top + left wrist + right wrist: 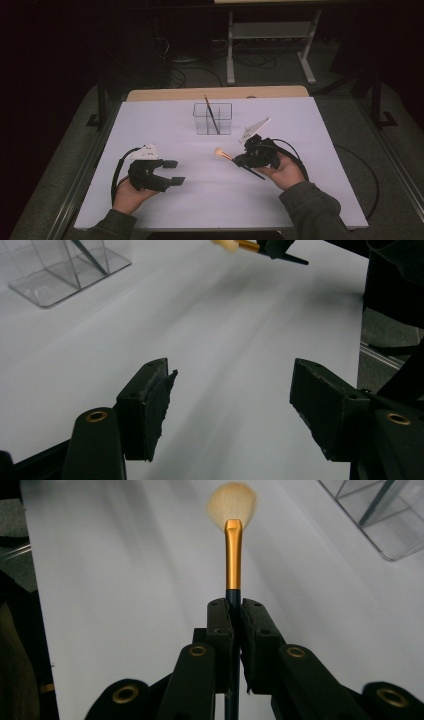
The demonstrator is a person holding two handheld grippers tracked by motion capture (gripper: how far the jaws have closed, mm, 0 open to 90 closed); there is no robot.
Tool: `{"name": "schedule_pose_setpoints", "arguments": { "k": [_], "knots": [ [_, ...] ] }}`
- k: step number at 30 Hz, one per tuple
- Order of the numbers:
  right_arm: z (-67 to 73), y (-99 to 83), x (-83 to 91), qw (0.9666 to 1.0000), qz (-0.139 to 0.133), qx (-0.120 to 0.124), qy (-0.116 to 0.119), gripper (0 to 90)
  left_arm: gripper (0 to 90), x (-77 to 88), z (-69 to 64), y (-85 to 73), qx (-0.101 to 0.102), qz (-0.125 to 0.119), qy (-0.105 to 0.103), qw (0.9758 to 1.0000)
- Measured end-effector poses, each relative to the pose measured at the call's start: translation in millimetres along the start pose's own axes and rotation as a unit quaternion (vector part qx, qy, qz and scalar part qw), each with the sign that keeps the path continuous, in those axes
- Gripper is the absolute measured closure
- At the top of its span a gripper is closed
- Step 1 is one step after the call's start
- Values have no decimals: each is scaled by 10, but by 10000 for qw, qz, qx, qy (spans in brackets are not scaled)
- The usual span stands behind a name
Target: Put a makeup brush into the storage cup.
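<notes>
White table top over wooden board, bare wood strip visible at far edge; dark grey floor around; metal frame with shelf standing behind table; loose black cables lying on floor near frame; background dark, details there not readable

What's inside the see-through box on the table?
Inside the clear box one thin dark brush stands leaning, its handle poking out above the rim. Its lower tip is too small to make out. The other compartments look empty.
</notes>
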State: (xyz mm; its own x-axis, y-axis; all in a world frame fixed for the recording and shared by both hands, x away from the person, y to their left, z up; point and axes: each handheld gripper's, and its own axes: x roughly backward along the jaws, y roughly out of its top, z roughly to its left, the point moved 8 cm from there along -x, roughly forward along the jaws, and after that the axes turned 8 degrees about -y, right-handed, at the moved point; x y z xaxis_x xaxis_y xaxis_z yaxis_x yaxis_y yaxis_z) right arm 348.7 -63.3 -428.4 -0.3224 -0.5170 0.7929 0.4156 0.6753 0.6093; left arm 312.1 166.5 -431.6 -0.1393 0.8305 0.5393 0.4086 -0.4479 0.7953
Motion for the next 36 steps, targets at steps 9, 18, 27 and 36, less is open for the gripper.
{"name": "schedule_pose_setpoints", "arguments": {
  "k": [9, 18, 27, 36],
  "knots": [
    [157, 7, -32, 9996, -83, 119, 245, 825, 323, -86, -39, 130, -78, 131, -102, 9998],
    [248, 40, -56, 9987, -221, 287, 357, 825, 332, -187, -93, 270, -185, 200, -258, 9993],
    [389, 103, -57, 9971, -292, 488, 508, 825, 337, -258, -148, 356, -250, 258, -450, 9983],
    [505, 173, -84, 9952, -358, 656, 638, 825, 365, -305, -185, 391, -332, 402, -557, 9971]
  ]
}}
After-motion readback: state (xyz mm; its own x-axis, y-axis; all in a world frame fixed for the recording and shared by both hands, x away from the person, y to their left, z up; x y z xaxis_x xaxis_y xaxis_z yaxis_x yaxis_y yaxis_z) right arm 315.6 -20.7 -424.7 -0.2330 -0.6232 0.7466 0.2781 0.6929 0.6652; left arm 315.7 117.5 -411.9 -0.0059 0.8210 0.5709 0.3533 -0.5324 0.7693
